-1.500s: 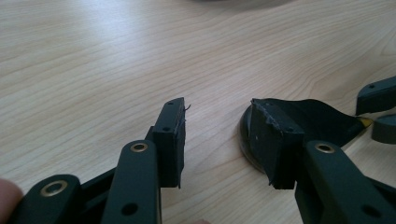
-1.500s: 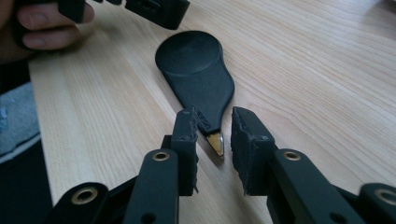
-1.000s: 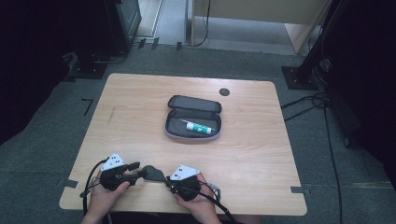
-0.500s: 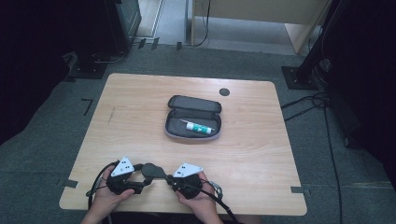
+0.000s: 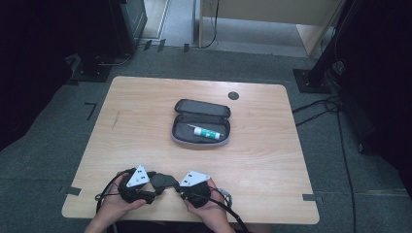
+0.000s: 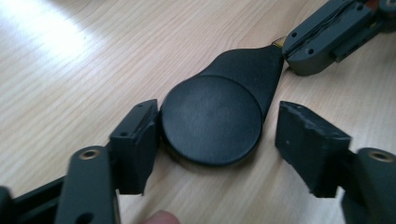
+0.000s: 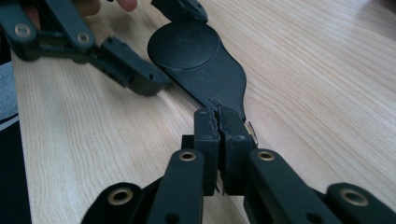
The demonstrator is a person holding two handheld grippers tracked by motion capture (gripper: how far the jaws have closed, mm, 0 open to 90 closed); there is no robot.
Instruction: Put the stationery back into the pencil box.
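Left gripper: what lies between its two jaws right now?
In the left gripper view, the round end of a flat black tool lies between the open jaws of the left gripper; one pad sits against its edge, the other stands clear.

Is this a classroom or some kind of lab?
Probably a lab or test room. A bare wooden table stands on grey carpet, cables run over the floor, dark equipment stands surround it, and tape marks sit beside the table.
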